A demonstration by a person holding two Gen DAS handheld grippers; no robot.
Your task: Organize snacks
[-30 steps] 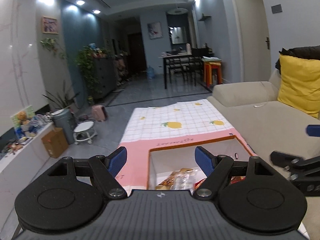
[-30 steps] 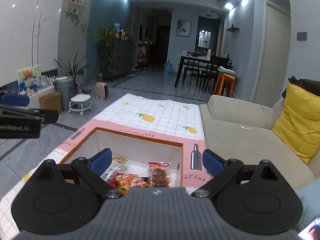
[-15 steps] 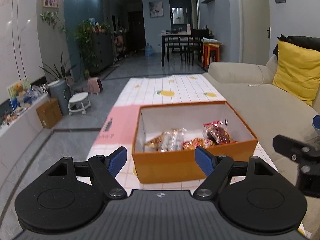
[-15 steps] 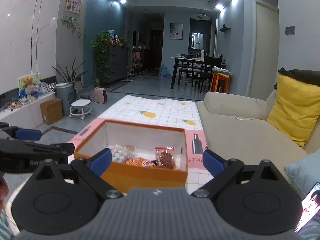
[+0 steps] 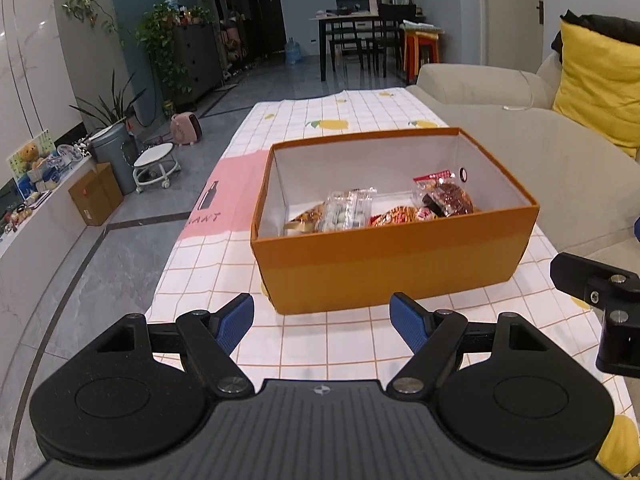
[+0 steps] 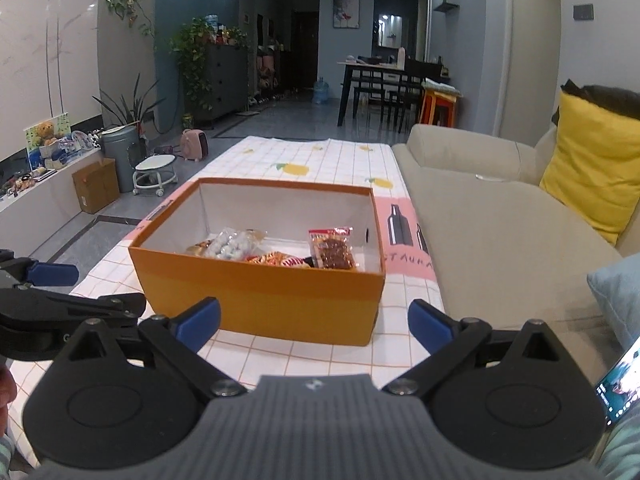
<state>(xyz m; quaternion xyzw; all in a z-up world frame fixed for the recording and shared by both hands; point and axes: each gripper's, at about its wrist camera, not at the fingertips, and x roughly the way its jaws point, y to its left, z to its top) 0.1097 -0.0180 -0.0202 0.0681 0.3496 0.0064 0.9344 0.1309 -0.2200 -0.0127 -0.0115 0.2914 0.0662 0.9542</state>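
Observation:
An orange box [image 5: 384, 268] [image 6: 256, 300] with a white inside stands on the checked tablecloth [image 5: 340, 336] [image 6: 304, 356]. Several snack packs lie in it: a clear pack of small white sweets [image 5: 346, 212] [image 6: 232, 244], orange wrappers [image 5: 394, 216] [image 6: 278, 259] and a red-topped pack of dark snacks [image 5: 446, 196] [image 6: 331, 249]. My left gripper [image 5: 322, 318] is open and empty, just short of the box's near wall. My right gripper [image 6: 314, 322] is open and empty too, in front of the same wall. Each gripper shows at the edge of the other's view.
A beige sofa [image 5: 540, 152] [image 6: 500, 232] with a yellow cushion [image 6: 596, 168] runs along the table's right side. A phone [image 6: 620, 380] lies at the near right. Left of the table, on the floor, are a small white stool [image 5: 156, 164], a cardboard box [image 5: 96, 196] and a grey bin [image 5: 112, 152].
Both grippers have dropped and tipped downward. The orange box, partly hidden behind them a second ago, now shows whole beyond the fingertips. Both stayed open and empty.

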